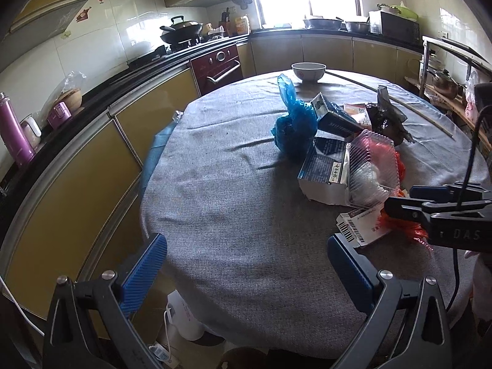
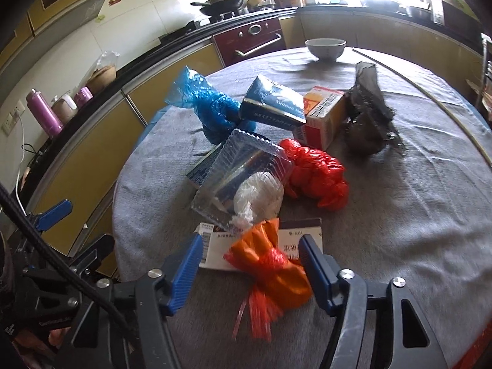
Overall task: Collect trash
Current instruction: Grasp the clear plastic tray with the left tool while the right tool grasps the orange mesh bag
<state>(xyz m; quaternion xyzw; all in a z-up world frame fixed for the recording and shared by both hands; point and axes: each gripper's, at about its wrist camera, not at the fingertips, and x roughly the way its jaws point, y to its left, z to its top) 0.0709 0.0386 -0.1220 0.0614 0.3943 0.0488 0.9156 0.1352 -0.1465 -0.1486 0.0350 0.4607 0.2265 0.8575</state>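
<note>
Right now your right claw [image 2: 250,266], spread wide, straddles the orange mesh bag [image 2: 272,269] lying lengthwise between its fingers on the surface [image 2: 399,203], while your left claw [image 1: 246,273] hangs spread and empty, farther off.

Both views look from the near edge of the worktop [image 1: 233,184] toward the far window. The right view is nearer to the trash pile [image 2: 261,160]; both share it.

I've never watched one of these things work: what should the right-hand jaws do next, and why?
Probably close. The right gripper stands open with the orange mesh bag lying between its jaws, on a flat paper packet, so shutting should catch the bag. The left gripper is open over bare tablecloth.
</note>
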